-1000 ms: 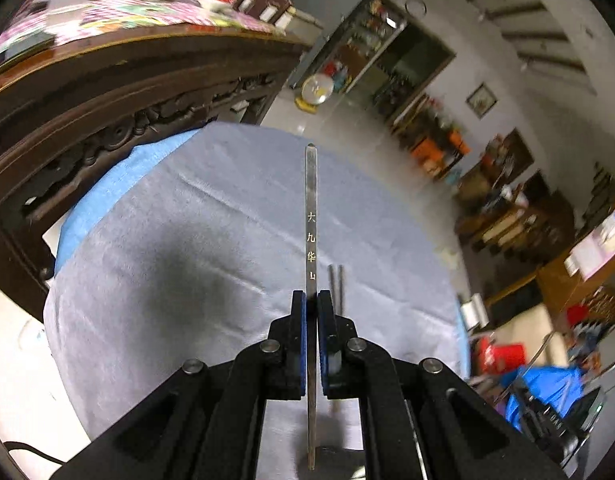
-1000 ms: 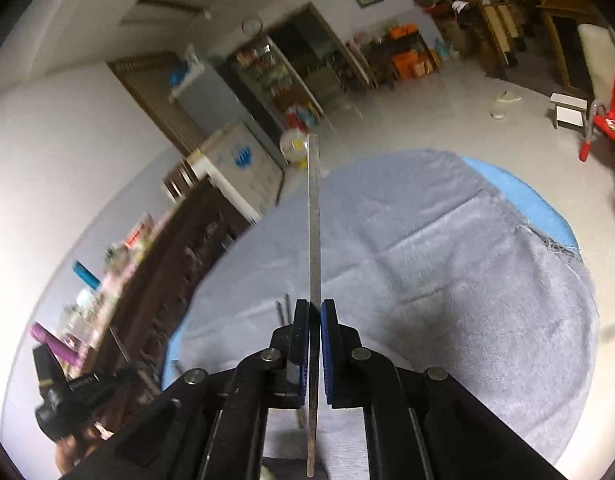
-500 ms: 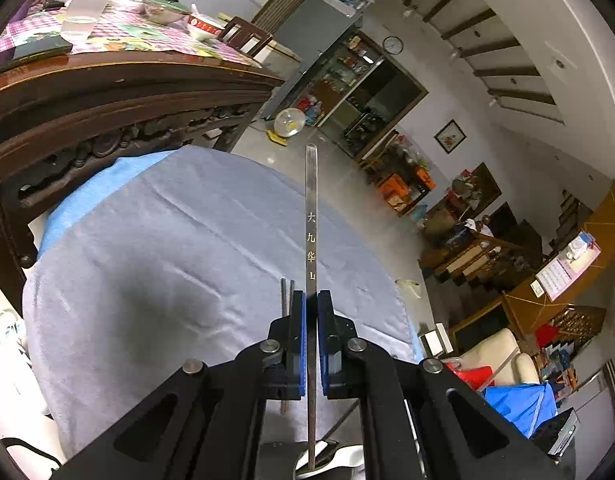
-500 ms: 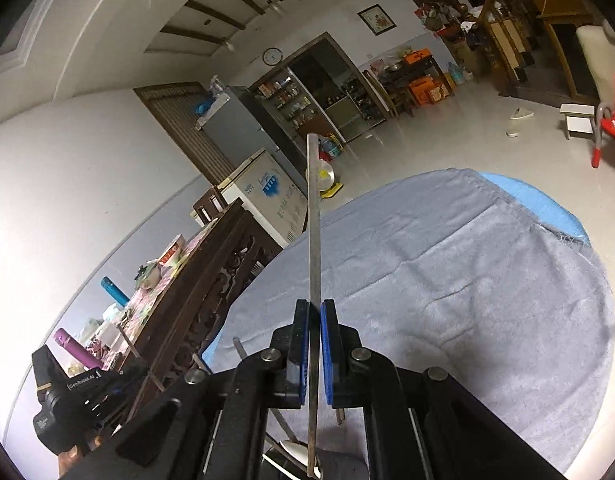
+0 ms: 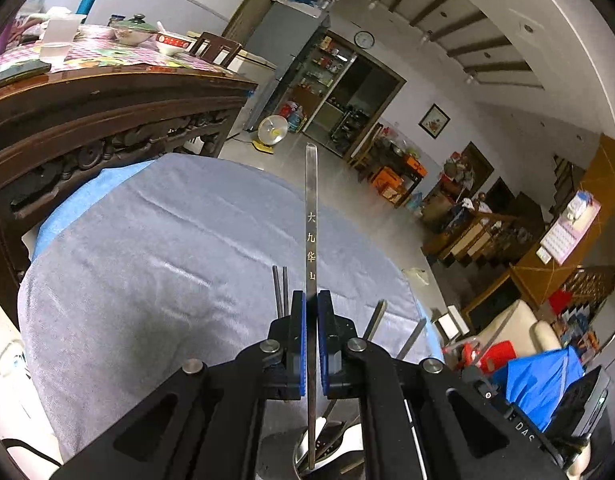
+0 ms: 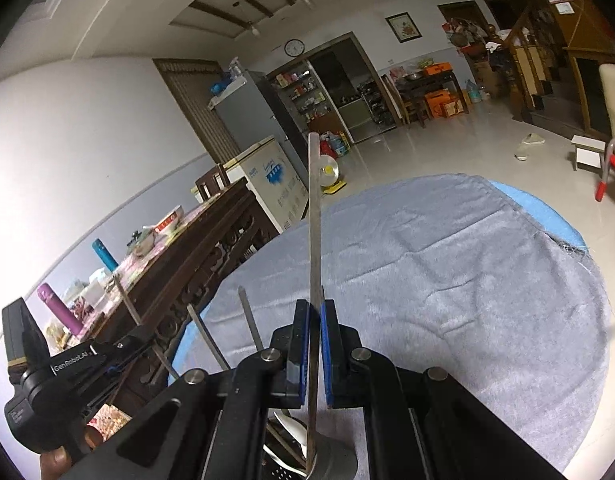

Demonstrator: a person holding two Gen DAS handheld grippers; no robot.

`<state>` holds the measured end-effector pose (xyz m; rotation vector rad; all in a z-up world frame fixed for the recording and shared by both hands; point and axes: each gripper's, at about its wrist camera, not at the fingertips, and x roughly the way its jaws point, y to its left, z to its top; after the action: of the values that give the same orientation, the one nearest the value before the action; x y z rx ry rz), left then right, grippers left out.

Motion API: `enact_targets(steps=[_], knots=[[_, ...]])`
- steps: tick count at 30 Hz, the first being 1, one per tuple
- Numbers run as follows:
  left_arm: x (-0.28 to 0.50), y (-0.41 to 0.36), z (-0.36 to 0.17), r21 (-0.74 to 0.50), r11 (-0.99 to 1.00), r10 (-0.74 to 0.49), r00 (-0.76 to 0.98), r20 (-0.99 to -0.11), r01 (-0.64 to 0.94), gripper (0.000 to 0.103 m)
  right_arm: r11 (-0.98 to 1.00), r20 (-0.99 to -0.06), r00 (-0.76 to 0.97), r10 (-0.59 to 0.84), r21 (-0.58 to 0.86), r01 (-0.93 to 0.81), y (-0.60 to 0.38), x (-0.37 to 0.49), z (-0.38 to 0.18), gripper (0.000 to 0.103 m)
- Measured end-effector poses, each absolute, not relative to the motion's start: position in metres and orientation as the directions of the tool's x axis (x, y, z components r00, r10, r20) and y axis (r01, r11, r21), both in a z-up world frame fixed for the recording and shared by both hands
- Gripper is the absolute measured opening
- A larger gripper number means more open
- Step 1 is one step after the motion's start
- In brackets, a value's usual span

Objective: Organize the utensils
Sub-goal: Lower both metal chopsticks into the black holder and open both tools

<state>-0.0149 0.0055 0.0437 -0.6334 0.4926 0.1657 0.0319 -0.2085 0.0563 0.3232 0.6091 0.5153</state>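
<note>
Grey cloth (image 5: 155,264) on the worktop lies bare. Left gripper (image 5: 311,320) and right gripper (image 6: 314,320) each clamp a flat metal handle (image 5: 310,208) over the utensil holder (image 6: 331,462); sorting looks barely begun.

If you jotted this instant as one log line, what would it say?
left gripper: shut on engraved metal utensil | right gripper: shut on plain metal utensil | below: grey cloth, utensil holder

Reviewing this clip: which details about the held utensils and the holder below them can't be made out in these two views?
- Left wrist view: working end of the engraved utensil, hidden behind the left gripper.
- Right wrist view: the right gripper likewise hides the plain utensil's end.
- Both views: utensil holder, cut off by the bottom edge.
</note>
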Motion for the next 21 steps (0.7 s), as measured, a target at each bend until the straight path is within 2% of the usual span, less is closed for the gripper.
enact_targets(steps=[21], knots=[[-0.025, -0.03, 0.027, -0.428, 0.871, -0.007, 0.866, -0.499, -0.24, 0.005, 0.839, -0.499, 0.675, 0.544, 0.348, -0.419, -0.191, 0.004, 0.041, 0.007]])
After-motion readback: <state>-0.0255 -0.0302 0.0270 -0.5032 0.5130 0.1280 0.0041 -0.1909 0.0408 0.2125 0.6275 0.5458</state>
